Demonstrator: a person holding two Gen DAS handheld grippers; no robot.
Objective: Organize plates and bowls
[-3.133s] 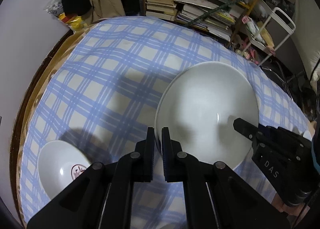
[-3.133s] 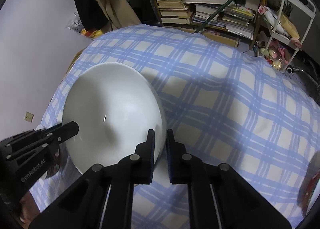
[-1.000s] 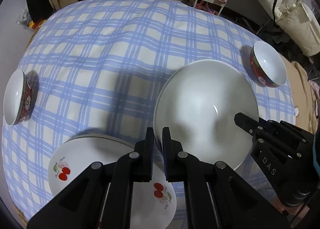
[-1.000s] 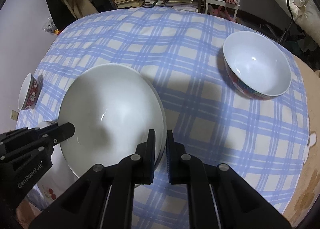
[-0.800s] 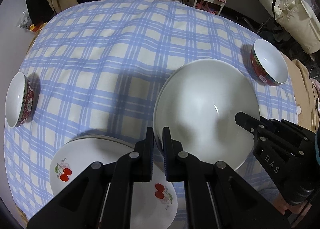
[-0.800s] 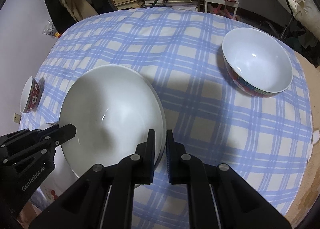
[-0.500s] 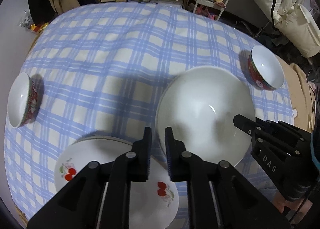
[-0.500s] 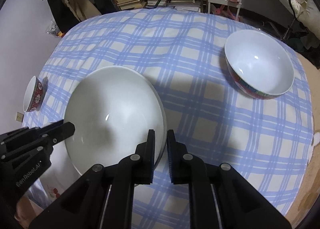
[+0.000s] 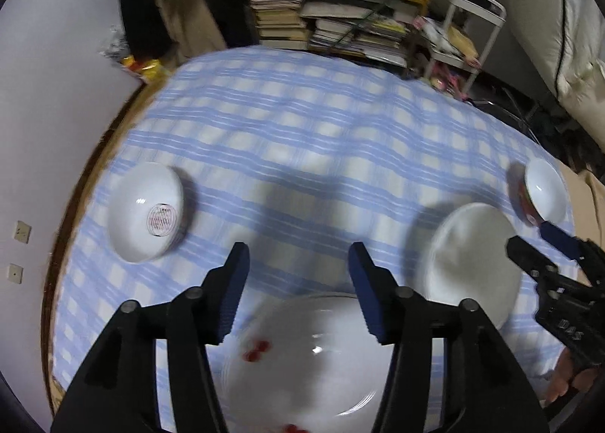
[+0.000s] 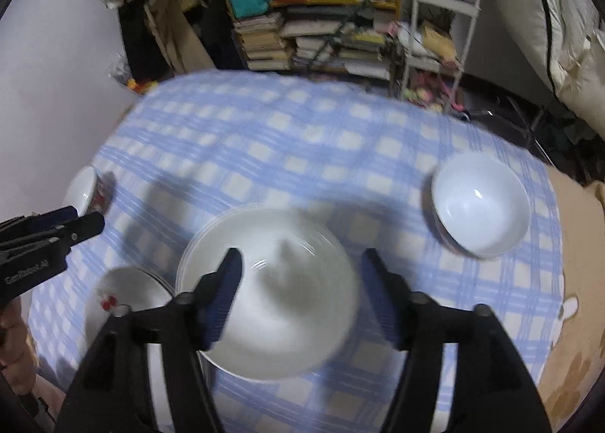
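Covering the table, a blue-and-white checked cloth [image 10: 302, 153], blurred in both views. Standing on it near the front edge, between the two grippers, a big white bowl [image 10: 272, 300], empty, free of both. Just left of the bowl, nearly touching it, a plate [image 9: 302, 357] with red cherry prints, apparently topping other plates, exact count unclear. Well apart on the right, a red-sided bowl [image 10: 480, 206] with a white inside, empty. Well apart on the left, a small bowl [image 9: 147, 217] with a round red stamp in its bottom, too blurred to read, otherwise empty.

Hanging over the plate, left gripper [image 9: 298, 270], jaws spread about halfway, just been opening, nothing between them, touching nothing. Hanging over the big bowl, right gripper [image 10: 302, 278], jaws spread wide, just been opening too, pads clear of the rim, nothing pinched. Printed in white on the right gripper's body, seen from the left wrist: "DAS". Printed on the left gripper's body, seen from the right wrist, a blurred word beginning "Gen" and ending "AI".

Beyond the table, shelves [image 9: 340, 28] crammed with stacked books, plus a white trolley [image 10: 435, 36] holding papers.
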